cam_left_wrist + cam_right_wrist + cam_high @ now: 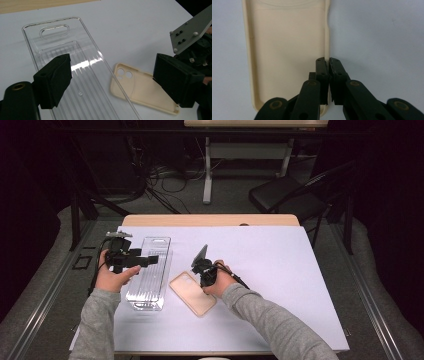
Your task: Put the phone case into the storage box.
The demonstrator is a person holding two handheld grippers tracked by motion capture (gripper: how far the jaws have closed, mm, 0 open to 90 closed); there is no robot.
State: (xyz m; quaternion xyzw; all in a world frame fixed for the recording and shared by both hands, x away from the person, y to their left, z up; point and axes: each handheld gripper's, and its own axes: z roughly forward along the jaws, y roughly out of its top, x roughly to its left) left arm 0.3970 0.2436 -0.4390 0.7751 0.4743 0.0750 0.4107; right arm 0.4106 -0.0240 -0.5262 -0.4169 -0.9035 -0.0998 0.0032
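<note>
Pinching the phone case rim, right gripper; left gripper gapes wide.

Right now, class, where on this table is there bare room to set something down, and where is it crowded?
Free: the white table surface right of the right hand-held gripper. Crowded: the left side, with the clear tray, phone case and left hand-held gripper.
</note>
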